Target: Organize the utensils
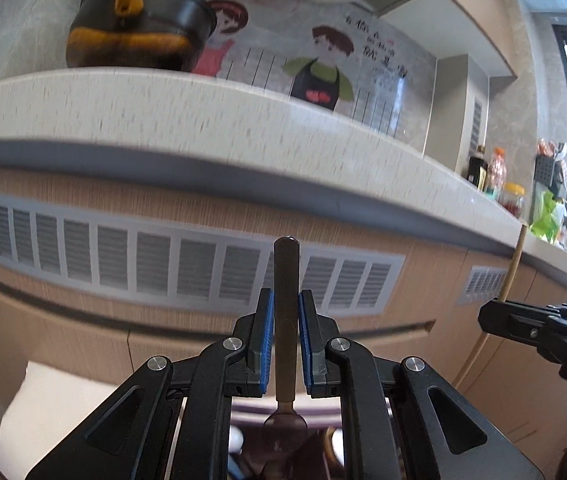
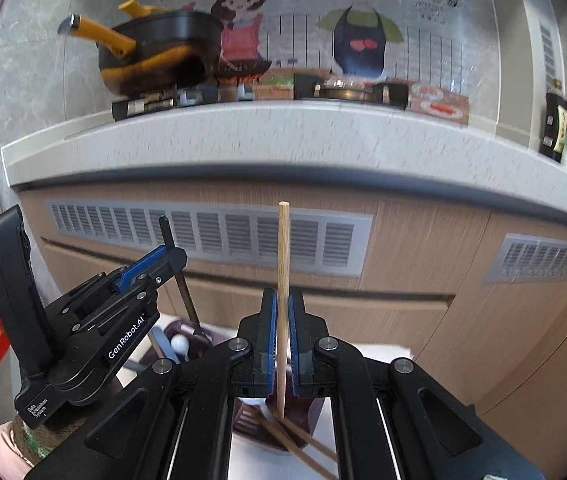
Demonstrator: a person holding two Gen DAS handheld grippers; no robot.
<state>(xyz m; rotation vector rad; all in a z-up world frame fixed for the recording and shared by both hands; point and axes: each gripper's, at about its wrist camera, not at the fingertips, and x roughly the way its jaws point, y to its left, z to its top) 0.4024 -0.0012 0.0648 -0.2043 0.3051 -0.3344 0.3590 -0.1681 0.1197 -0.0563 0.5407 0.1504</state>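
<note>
My left gripper (image 1: 286, 300) is shut on a dark brown spoon (image 1: 286, 312), handle up, bowl down over a dark purple utensil holder (image 1: 283, 408). It also shows in the right wrist view (image 2: 171, 254), holding the spoon (image 2: 181, 284) above a purple holder (image 2: 181, 334). My right gripper (image 2: 282, 300) is shut on a light wooden chopstick (image 2: 282, 280), held upright with its lower end in a purple holder (image 2: 299, 420) that has other chopsticks (image 2: 303, 444). The right gripper (image 1: 495, 316) and its chopstick (image 1: 513, 264) show in the left wrist view.
A speckled white counter edge (image 2: 283, 136) runs above wood cabinet fronts with grey vents (image 2: 211, 236). A black and yellow pot (image 2: 159, 52) sits on the stove. Bottles and jars (image 2: 563, 124) stand at the right. The holders rest on a white surface (image 1: 43, 408).
</note>
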